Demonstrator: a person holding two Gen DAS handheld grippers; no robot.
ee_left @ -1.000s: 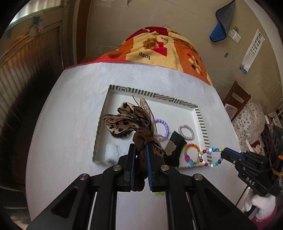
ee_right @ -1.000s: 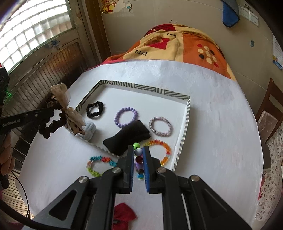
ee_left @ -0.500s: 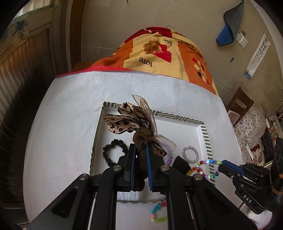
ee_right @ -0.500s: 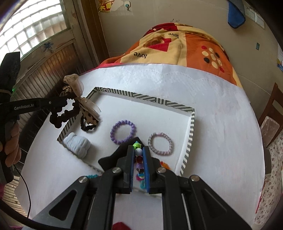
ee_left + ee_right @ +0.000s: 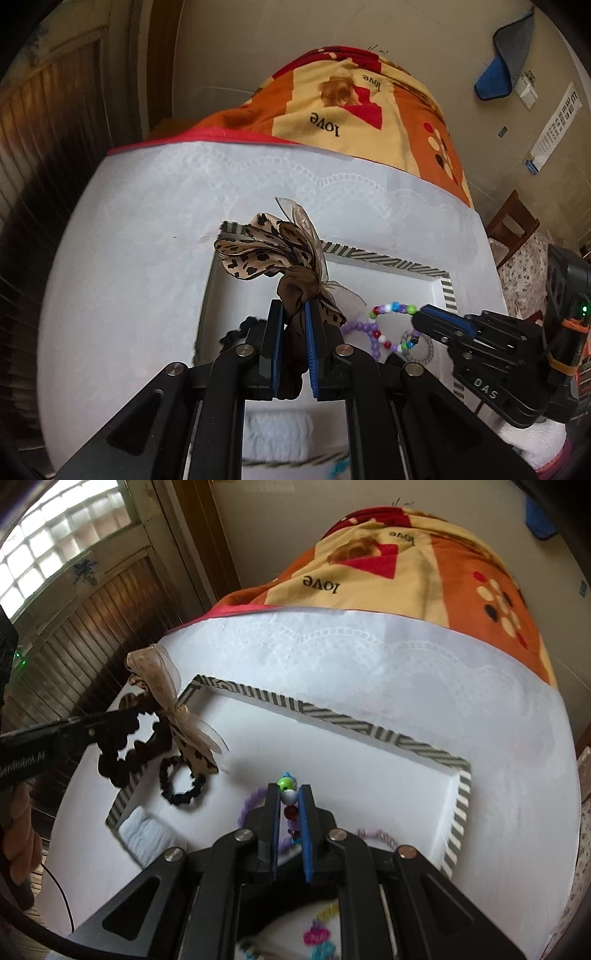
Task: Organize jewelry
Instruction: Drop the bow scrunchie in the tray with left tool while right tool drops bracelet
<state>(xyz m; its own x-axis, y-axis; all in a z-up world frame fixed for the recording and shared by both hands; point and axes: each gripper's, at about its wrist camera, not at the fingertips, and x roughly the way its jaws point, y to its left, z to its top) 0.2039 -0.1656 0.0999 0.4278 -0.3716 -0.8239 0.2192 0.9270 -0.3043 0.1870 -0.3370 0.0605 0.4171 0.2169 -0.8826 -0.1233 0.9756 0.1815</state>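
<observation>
My left gripper is shut on a brown hair tie with a leopard-print bow, held above the far left part of the striped-rim white tray. In the right wrist view this left gripper reaches in from the left with the bow hanging over the tray corner. My right gripper is shut on a multicoloured bead bracelet above the tray's middle. From the left wrist view, the right gripper shows with the bead bracelet dangling from its tip.
In the tray lie a black scrunchie, a purple bead bracelet, a lilac bracelet and a white scrunchie. A coloured bracelet lies on the white tablecloth near me. A patterned blanket covers the far side.
Both grippers have moved forward and lower over the tray, each still holding its item. The tray's contents now sit lower in both views.
</observation>
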